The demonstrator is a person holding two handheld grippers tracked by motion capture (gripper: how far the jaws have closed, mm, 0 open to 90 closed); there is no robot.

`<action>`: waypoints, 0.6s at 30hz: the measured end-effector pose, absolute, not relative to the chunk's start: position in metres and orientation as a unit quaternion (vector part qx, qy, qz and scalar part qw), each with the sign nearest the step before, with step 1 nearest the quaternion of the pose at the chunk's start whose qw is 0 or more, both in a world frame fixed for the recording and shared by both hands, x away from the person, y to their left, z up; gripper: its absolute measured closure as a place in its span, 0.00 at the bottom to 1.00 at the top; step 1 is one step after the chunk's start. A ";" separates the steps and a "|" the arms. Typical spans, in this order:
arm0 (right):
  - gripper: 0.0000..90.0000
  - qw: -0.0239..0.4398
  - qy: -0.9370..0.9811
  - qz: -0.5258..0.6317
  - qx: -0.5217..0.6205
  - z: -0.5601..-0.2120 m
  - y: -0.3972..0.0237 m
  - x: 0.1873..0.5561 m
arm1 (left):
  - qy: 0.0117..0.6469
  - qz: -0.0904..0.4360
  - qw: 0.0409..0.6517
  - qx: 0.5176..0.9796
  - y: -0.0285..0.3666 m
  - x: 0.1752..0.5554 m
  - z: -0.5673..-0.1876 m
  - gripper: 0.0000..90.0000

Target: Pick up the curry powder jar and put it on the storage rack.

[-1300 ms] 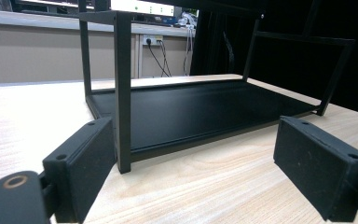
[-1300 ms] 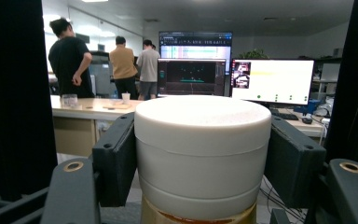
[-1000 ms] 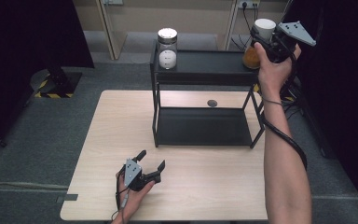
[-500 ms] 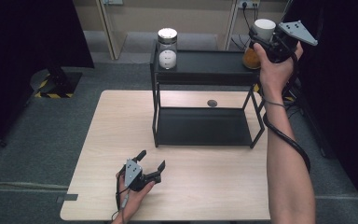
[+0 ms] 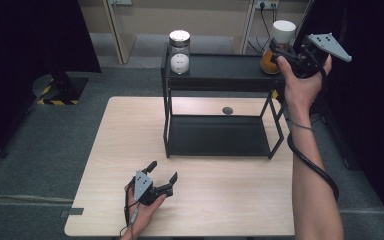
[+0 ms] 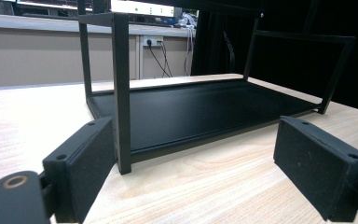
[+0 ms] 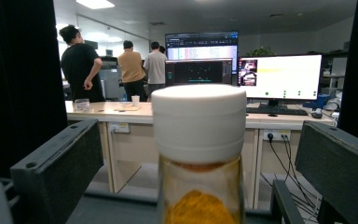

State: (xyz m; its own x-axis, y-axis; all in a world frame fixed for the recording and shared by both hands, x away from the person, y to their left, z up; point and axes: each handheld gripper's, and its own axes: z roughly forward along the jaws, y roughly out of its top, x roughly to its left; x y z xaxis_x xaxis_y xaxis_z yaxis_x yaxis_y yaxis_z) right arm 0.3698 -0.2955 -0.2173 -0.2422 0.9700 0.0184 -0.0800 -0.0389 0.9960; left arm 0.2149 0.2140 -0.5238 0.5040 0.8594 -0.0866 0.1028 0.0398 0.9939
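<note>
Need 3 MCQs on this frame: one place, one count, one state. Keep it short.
1. Where does the white-lidded jar of orange powder stand?
A. rack's top shelf, right end
B. rack's lower shelf
C. tabletop

2. How many jars are on the rack?
A. one
B. two
C. three

3. How do the right gripper's jaws stand?
A. clamped on the lid
B. open either side of the jar
C. shut, away from it

Answers:
1 A, high view shows it there.
2 B, a silver-lidded jar stands at left.
3 B, gaps both sides in the right gripper view; jaws just opened.

Two jars at the upper middle of the frame: one white-filled jar, one orange-filled jar (white cap). One black rack, one small dark disc, two claws, one wooden surface.
</note>
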 end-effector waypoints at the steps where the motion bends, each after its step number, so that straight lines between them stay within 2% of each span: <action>1: 0.01 0.447 0.530 0.585 0.422 -0.218 -0.296 0.367 | 0.389 0.311 0.607 0.619 0.214 0.215 -0.524 0.14; 18: 0.01 0.422 0.550 0.592 0.411 -0.237 -0.302 0.336 | 0.388 0.312 0.607 0.619 0.214 0.214 -0.524 0.14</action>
State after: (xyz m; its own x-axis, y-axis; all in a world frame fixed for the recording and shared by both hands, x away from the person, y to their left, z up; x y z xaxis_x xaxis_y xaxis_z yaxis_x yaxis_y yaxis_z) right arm 0.3364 -0.3024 -0.2374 -0.3062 0.9517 0.0228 -0.0472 -0.0391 0.9981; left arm 0.2144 0.2139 -0.5240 0.5028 0.8602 -0.0851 0.1012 0.0392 0.9941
